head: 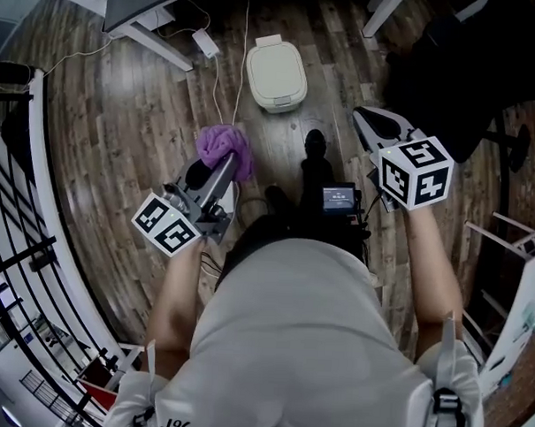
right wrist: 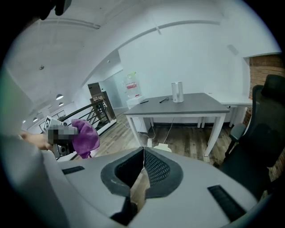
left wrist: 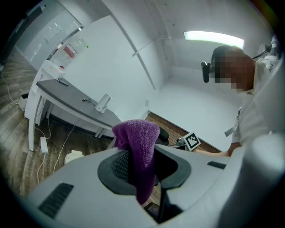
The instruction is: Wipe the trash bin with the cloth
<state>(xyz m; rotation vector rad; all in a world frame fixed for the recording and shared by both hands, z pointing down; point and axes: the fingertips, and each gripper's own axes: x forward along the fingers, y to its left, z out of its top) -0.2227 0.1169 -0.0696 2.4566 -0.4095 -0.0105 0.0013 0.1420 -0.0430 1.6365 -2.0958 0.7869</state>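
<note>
A grey-shirted back [head: 297,342] fills the lower frame. The left gripper [head: 223,167] clamps a purple knitted cloth [head: 223,144], mid-left; the right gripper [head: 371,122] is closed and empty. The cream lidded trash bin [head: 276,71] stands upper centre on the wooden floor [head: 121,113]. Best to bring the cloth down flat onto its lid.

One trash bin [head: 276,73], one cloth [head: 224,146] (purple), two grippers [head: 226,162] [head: 366,116]

Left hand-held gripper [head: 225,165] clamped, right [head: 366,117] closed

Open wooden plank floor [head: 121,131] surrounds the white lidded trash bin [head: 276,73], between black metal railing [head: 18,252] and black office chair [head: 459,75].
</note>
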